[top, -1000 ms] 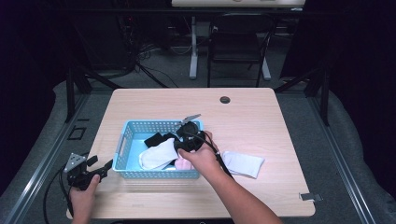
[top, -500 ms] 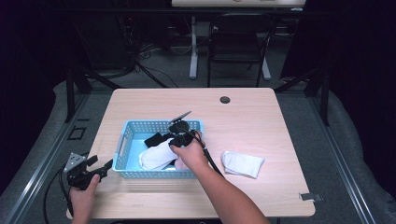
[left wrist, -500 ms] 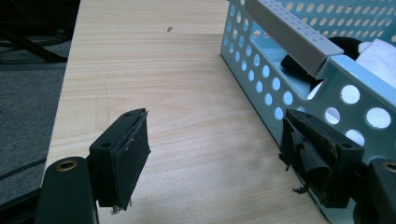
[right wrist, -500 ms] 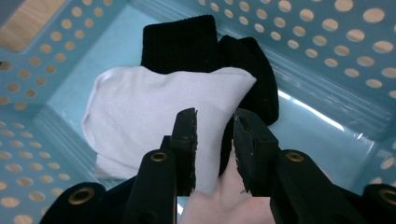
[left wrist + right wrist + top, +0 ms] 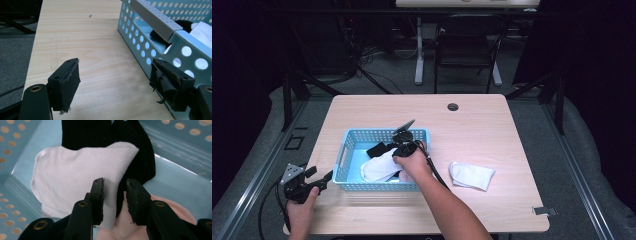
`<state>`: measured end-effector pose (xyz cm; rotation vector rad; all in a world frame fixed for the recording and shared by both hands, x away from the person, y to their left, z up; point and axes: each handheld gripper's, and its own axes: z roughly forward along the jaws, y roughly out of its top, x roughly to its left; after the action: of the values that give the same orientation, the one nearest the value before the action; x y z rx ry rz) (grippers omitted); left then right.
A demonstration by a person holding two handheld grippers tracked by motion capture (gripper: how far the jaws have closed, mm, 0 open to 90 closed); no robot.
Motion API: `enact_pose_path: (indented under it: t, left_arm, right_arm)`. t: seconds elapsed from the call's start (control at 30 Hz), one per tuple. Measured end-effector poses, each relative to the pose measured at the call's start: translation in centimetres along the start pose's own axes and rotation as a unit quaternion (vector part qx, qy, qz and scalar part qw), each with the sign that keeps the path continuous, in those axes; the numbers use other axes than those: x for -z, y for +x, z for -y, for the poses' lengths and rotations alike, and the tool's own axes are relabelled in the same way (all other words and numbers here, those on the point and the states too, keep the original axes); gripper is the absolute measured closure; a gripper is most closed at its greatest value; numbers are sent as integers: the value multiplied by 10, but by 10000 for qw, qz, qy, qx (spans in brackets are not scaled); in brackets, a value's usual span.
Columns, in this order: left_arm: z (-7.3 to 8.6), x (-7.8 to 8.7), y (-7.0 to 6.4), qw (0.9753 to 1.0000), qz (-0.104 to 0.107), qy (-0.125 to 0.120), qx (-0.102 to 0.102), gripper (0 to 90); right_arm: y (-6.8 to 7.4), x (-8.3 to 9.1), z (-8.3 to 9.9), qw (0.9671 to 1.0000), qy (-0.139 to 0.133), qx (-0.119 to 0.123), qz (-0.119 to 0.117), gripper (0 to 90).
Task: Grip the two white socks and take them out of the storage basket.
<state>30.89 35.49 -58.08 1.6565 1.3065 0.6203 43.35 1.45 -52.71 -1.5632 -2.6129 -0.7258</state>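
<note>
A light blue perforated basket [image 5: 382, 132] stands on the wooden table [image 5: 492, 130], left of centre. In it lie a white sock [image 5: 75, 170], a black sock [image 5: 87, 132] partly under it, and something pink [image 5: 175, 210]. My right gripper [image 5: 115, 182] reaches down into the basket, its jaws a narrow gap apart over the white sock's right edge, with the cloth lying flat below. In the high view the right gripper [image 5: 401, 149] sits under the hand, over the socks. My left gripper [image 5: 115, 67] is open and empty, low beside the basket's [image 5: 150, 47] left wall.
A second folded white sock [image 5: 471, 175] lies on the table to the right of the basket. A dark grommet [image 5: 453, 106] sits near the far edge. The left gripper [image 5: 319, 185] is at the table's front left corner. A chair [image 5: 467, 45] stands beyond the table.
The right hand and gripper have moved left from the basket's right end to over the socks inside it, then held still. The left gripper has not moved.
</note>
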Motion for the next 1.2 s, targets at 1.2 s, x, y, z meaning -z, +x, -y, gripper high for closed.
enact_pose_path:
  t: [1.2]
  left_arm:
    - [0, -1, -1, 10000, -8, 16, -20, 238]
  right_arm:
    - [63, 70, 25, 9650, -1940, 1706, -442, 865]
